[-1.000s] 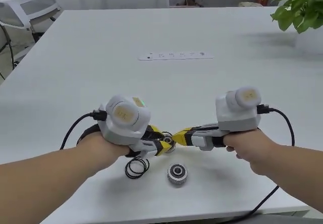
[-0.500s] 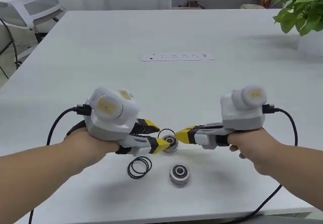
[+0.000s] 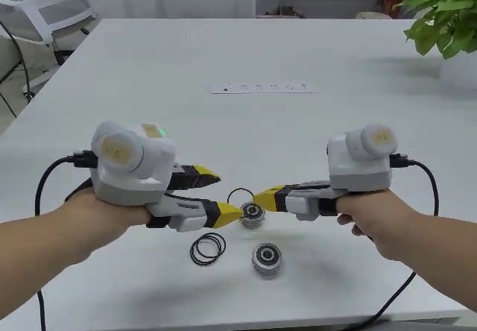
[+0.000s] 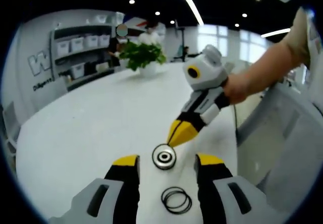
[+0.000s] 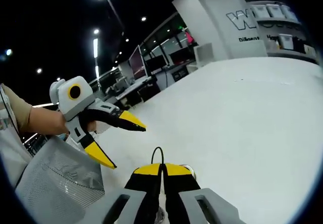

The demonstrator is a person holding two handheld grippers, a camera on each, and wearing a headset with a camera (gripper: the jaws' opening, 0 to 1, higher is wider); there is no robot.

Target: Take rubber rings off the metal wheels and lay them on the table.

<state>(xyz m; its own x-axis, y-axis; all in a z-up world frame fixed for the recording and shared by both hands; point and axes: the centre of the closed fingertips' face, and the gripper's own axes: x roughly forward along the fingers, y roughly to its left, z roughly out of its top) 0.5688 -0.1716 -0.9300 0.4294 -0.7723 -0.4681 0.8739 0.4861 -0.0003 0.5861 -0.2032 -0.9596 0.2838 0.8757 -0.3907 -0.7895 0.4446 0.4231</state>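
The left gripper [image 3: 228, 193] has drawn back left, fingers spread toward the wheel [image 3: 252, 212] at centre; the right gripper [image 3: 259, 197], fingers pressed together, seemingly pinches its rubber ring [image 3: 239, 193].

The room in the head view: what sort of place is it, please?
Probably an office or open-plan workroom: a large white table with a built-in socket strip, an office chair beside it, and shelves of storage boxes along the wall.
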